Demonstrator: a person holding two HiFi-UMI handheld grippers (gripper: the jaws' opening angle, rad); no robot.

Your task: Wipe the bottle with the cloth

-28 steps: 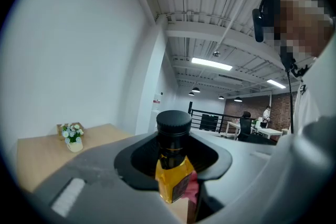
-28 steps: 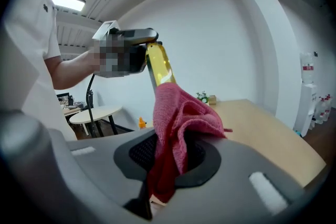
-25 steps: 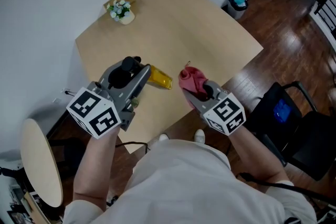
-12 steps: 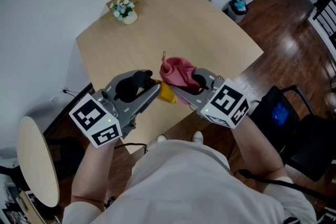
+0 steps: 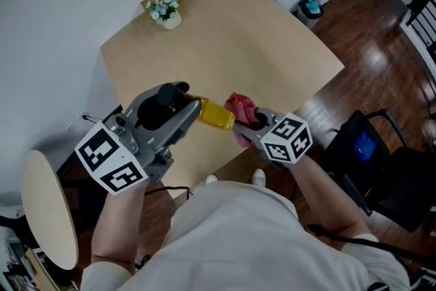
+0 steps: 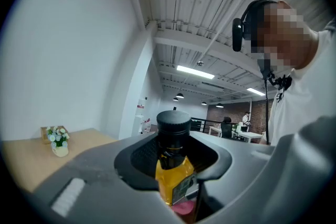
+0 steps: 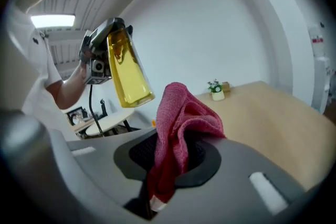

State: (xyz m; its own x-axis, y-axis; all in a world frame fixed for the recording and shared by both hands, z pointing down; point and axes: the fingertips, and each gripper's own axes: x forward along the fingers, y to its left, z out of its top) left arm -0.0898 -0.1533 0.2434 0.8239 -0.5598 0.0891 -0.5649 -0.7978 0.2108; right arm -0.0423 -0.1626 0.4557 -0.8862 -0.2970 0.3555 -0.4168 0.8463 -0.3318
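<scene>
Left gripper view shows the left tool (image 6: 173, 152) clamped tight on the neck of one clear bottle (image 6: 176, 178) of yellow liquid with a round black cap, held in the air. The right tool (image 7: 170, 162) pinches one nubbly red cloth (image 7: 181, 113), bunched in soft folds, just beside the bottle's base. Under both lies one pale wooden bench (image 5: 225, 37), with one small pot of white flowers (image 5: 165, 12) at its far corner.
</scene>
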